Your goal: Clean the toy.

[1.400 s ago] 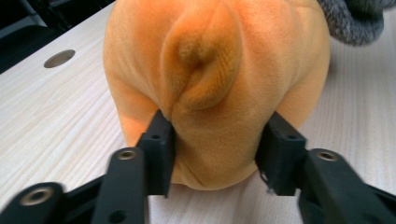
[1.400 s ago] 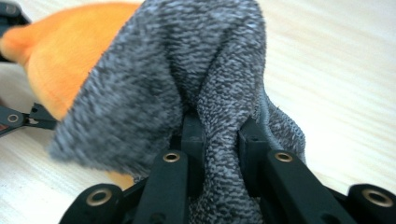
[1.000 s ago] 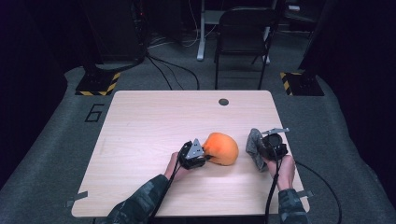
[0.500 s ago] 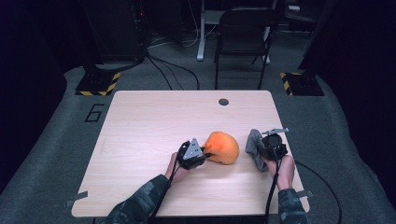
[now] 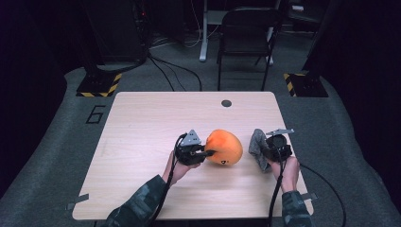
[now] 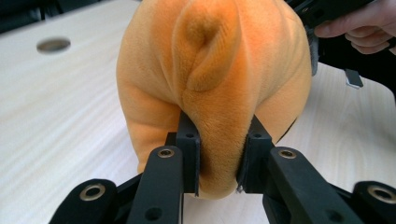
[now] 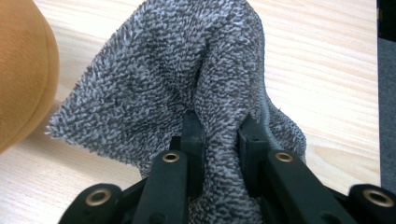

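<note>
Two claws work low in the high view, both clamped on soft things. We see the left claw [image 5: 206, 152] pinching a fold of the orange plush toy [image 5: 224, 146], which sits just right of centre in the lower half of the frame; in the left gripper view its jaws squeeze a ridge of orange fur. The right claw [image 5: 265, 150], further right, grips a bunched grey cloth [image 5: 257, 146], its pile pressed between the jaws in the right gripper view. Toy and cloth lie near each other but apart. Around them the pale wooden surface [image 5: 142, 137] carries a dark round hole [image 5: 226, 103] toward the upper middle; a black chair [image 5: 246, 33] stands beyond on the floor. Nothing blocks either claw. Compared with a second ago, the left claw sits slightly higher in the frame, its jaws tightened on the plush, while the right hand [image 5: 287, 168] keeps its place.
</note>
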A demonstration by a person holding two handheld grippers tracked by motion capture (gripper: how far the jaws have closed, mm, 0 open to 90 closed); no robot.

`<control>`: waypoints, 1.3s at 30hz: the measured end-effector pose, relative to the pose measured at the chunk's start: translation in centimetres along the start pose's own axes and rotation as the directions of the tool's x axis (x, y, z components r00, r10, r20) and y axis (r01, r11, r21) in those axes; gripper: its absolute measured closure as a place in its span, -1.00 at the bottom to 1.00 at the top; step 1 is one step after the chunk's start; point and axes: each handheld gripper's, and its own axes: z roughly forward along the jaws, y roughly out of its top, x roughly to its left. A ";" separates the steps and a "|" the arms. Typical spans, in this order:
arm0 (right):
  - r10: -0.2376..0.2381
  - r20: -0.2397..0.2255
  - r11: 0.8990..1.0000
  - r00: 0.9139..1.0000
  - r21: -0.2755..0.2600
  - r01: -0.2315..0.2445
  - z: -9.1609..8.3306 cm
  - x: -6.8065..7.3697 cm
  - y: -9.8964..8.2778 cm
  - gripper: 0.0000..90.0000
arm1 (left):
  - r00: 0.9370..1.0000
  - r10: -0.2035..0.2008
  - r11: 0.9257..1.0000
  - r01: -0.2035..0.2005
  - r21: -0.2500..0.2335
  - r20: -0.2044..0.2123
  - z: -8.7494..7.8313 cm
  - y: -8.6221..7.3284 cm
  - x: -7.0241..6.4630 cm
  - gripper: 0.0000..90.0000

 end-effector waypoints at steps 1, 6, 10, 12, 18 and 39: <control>0.000 0.001 1.000 1.000 -0.001 0.000 0.0 0.0 0.0 0.70 | 1.000 -0.019 1.000 0.019 0.013 0.000 0.0 0.1 0.1 0.65; 0.010 -0.009 1.000 1.000 -0.009 -0.010 -0.3 0.2 0.3 0.70 | 0.996 -0.088 0.995 0.087 0.041 0.011 0.4 0.0 0.3 0.64; -0.010 -0.029 0.999 1.000 -0.039 0.009 -1.3 0.8 1.0 0.70 | 0.991 -0.137 0.987 0.136 0.079 0.006 1.4 -0.5 0.6 0.61; -0.027 -0.058 0.998 0.998 -0.052 0.024 -2.1 1.5 1.6 0.70 | 0.991 -0.137 0.986 0.136 0.097 0.002 1.9 -0.8 0.8 0.60; -0.142 -0.148 0.983 0.979 -0.136 0.123 -4.9 6.6 3.7 0.69 | 0.989 -0.145 0.985 0.145 0.094 -0.003 2.3 -1.3 1.1 0.55; -0.219 -0.159 0.974 0.963 -0.099 0.205 -0.8 10.3 4.0 0.69 | 0.996 -0.087 0.992 0.089 0.084 -0.020 2.7 -2.0 0.7 0.51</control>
